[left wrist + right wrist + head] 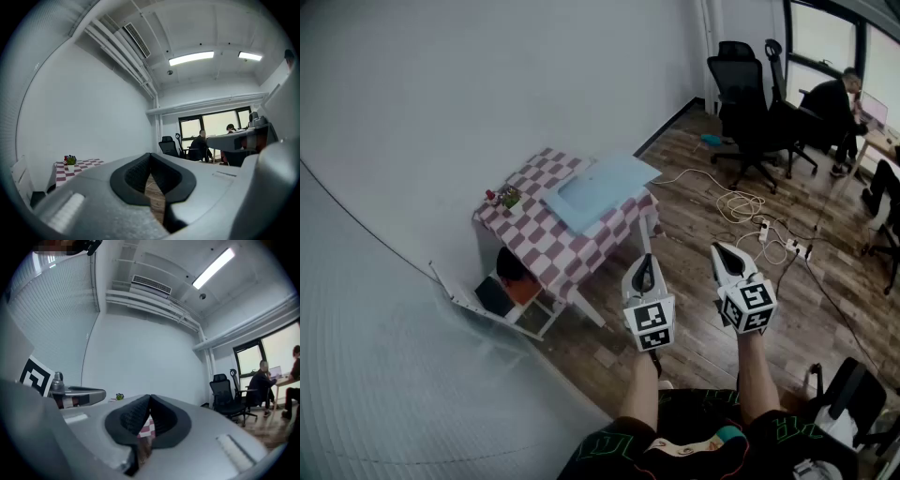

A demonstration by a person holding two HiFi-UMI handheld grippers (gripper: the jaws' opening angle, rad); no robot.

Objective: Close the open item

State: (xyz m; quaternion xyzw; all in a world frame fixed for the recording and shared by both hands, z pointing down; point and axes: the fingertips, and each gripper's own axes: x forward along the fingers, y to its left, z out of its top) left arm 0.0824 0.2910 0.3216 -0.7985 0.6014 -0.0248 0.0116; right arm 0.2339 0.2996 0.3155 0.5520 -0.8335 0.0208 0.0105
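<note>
A small white cabinet [517, 298] sits under the table with the red-and-white checked cloth [551, 246]. Its door [456, 294] hangs open toward the left wall, and dark and orange things show inside. Both grippers are held up in front of me, well to the right of the table and apart from it. My left gripper [644, 265] has its jaws shut with nothing between them, as the left gripper view also shows [150, 157]. My right gripper [721, 251] [150, 398] is shut and empty too.
A light blue sheet [602, 186] and a small potted plant [508, 197] lie on the table. Cables and a power strip [767, 229] trail over the wooden floor. Black office chairs [748, 103] and a seated person [836, 105] are at the far right.
</note>
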